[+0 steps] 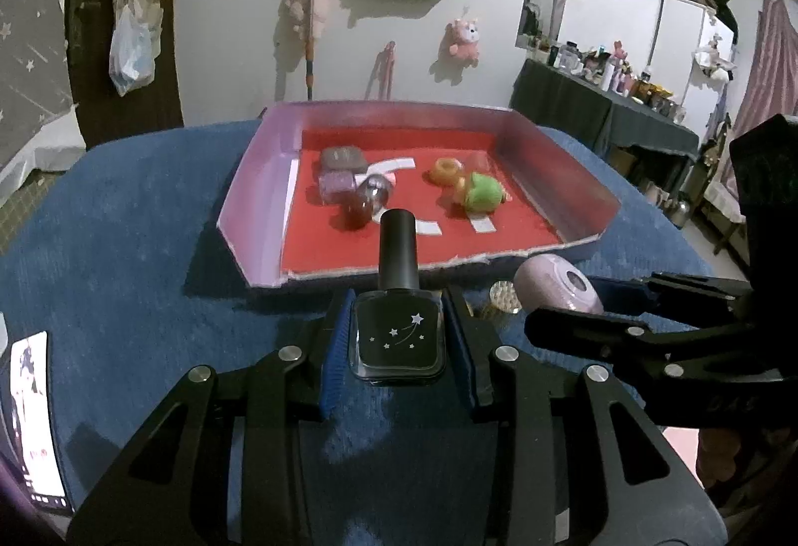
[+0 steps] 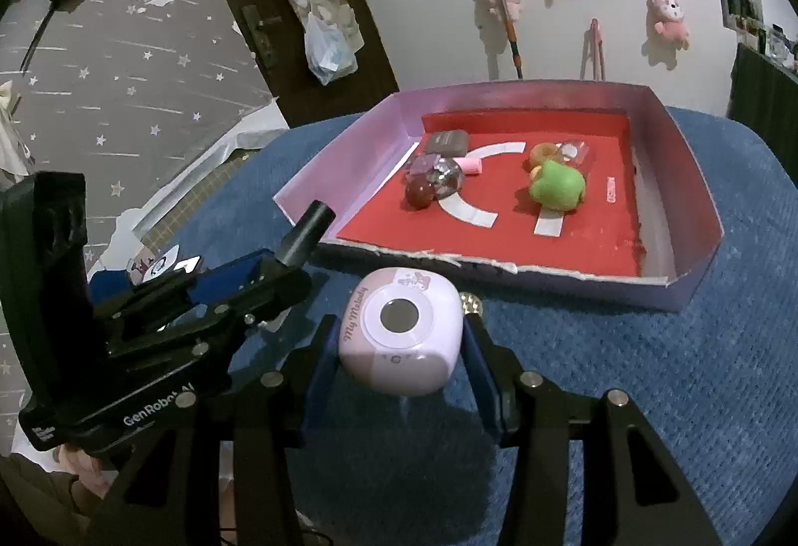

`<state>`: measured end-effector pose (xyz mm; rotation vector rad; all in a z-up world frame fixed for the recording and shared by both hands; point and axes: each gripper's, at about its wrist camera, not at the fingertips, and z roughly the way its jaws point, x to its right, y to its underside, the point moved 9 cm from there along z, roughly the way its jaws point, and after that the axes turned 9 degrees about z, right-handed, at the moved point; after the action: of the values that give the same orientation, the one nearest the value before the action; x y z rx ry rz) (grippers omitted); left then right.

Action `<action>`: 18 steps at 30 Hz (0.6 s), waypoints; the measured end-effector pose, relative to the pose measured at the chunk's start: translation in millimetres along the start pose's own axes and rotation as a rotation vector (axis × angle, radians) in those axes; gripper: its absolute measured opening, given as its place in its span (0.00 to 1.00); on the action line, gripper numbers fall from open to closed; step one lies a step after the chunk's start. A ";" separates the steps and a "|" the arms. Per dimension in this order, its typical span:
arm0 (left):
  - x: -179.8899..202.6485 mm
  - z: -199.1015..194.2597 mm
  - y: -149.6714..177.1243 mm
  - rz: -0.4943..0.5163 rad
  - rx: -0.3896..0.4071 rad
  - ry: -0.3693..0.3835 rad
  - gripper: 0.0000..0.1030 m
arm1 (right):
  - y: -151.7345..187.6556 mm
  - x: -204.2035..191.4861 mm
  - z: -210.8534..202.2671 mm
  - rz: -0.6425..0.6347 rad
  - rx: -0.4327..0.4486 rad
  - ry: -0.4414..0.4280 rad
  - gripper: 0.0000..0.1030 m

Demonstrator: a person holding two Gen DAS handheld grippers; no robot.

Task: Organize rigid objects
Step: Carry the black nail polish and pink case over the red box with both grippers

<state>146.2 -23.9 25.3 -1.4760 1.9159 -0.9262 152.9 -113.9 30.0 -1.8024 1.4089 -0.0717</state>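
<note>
My left gripper (image 1: 397,341) is shut on a black nail polish bottle (image 1: 397,326) with silver stars, held upright above the blue mat just in front of the tray. My right gripper (image 2: 399,346) is shut on a pink rounded "My Melody" case (image 2: 399,336), also held before the tray. The pink case (image 1: 558,284) and right gripper show at the right of the left wrist view; the bottle's black cap (image 2: 306,232) shows at the left of the right wrist view. The pink-walled tray with a red floor (image 1: 588,192) (image 2: 698,207) holds several small items.
In the tray lie a grey box (image 2: 447,142), a dark red ball (image 2: 419,193), a glittery ball (image 2: 445,179), an orange ring (image 2: 542,153) and a green toy (image 2: 556,187). A small gold disc (image 2: 471,302) lies on the blue mat (image 2: 648,371). A phone (image 1: 30,416) lies far left.
</note>
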 end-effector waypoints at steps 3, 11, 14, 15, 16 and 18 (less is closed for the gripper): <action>-0.8 0.5 -6.9 0.009 0.012 -0.001 0.33 | -5.0 -0.2 -0.2 -0.003 0.007 -0.001 0.50; -1.3 6.8 -20.6 0.028 0.026 0.006 0.33 | -19.0 4.1 0.1 0.004 0.020 0.001 0.50; -1.5 10.4 -25.5 0.034 0.029 0.007 0.33 | -24.6 5.6 0.7 0.002 0.024 0.006 0.50; -1.0 11.5 -26.7 0.035 0.029 0.008 0.33 | -26.3 6.5 1.4 0.001 0.025 0.008 0.50; -1.1 13.3 -28.5 0.036 0.029 0.009 0.33 | -28.2 7.3 1.9 0.001 0.026 0.010 0.50; -1.2 16.8 -30.7 0.038 0.027 0.013 0.33 | -31.6 8.6 3.1 0.001 0.028 0.014 0.50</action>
<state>177.5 -31.0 39.2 -1.4169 1.9267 -0.9429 182.3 -118.3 44.1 -1.7814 1.4118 -0.1026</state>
